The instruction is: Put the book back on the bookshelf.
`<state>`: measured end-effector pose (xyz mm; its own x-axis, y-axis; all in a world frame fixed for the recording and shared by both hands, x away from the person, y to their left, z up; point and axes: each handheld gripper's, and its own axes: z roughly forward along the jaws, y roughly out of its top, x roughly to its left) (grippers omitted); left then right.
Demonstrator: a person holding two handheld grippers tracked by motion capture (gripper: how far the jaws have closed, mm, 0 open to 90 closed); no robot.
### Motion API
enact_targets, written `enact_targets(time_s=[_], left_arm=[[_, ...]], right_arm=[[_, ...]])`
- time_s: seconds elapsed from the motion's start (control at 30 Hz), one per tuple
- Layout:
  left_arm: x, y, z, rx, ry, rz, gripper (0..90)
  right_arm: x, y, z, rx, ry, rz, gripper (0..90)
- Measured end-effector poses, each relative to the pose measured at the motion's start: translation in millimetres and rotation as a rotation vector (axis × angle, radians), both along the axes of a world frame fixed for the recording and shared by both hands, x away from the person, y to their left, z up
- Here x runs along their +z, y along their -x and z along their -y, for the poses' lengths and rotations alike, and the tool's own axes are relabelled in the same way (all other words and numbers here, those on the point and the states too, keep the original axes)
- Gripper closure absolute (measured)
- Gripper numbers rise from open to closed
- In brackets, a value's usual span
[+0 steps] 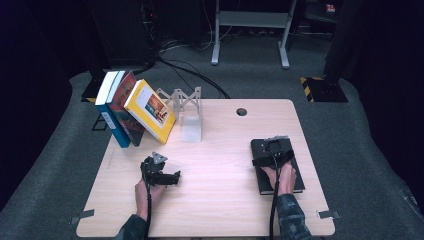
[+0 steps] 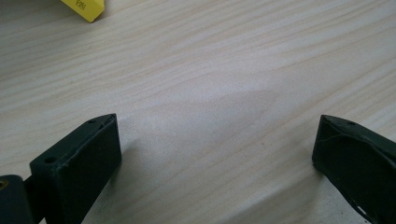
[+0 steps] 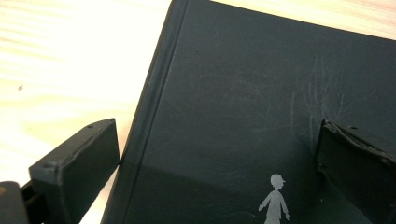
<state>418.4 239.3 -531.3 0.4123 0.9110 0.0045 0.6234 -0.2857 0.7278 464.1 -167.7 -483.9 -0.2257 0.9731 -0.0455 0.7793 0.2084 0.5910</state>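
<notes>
1. Black book (image 1: 276, 165): it lies flat on the right half of the wooden table (image 1: 215, 200), cover up, with your right gripper (image 1: 274, 145) resting over it.
2. At far left, a row of books (image 1: 120, 107) leans against a yellow book (image 1: 149, 111), which tips toward a white folding bookstand (image 1: 186, 107) at the table's back edge.
3. Your left gripper (image 1: 172, 177) sits on bare wood at the table's left-centre, well apart from the black book. In the left gripper view its jaws stand wide apart with nothing between them; a yellow corner (image 2: 86, 8) shows at the top.
4. Your right gripper is released too. In the right gripper view, one jaw hangs off the book's spine (image 3: 154, 107) over the table, and the other over the scuffed cover (image 3: 243, 107), near a small silver walking figure (image 3: 275, 198).
</notes>
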Motion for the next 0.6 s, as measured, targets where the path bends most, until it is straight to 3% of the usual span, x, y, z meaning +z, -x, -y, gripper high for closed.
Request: enact_targets(time_s=[0.3, 0.4, 0.43, 0.53, 0.6], left_arm=[[0.0, 0.0, 0.0, 0.0, 0.0, 0.0, 1.0], [0.8, 0.1, -0.5, -0.005, -0.002, -0.01, 1.0], [0.8, 0.1, -0.5, -0.005, -0.002, -0.01, 1.0], [0.7, 0.1, -0.6, -0.005, -0.001, -0.009, 1.0], [0.6, 0.1, -0.5, -0.005, 0.0, -0.009, 1.0]], right_arm=[[0.6, -15.0, 11.3, -0.057, -0.004, -0.005, 0.0], [0.4, -15.4, 12.2, -0.046, -0.002, 0.003, 0.3], [0.8, -15.1, 14.3, -0.031, -0.01, 0.005, 1.0], [6.5, -10.6, 28.5, -0.006, -0.108, 0.021, 10.2], [11.3, -5.5, 38.9, -0.005, -0.104, 0.055, 11.6]])
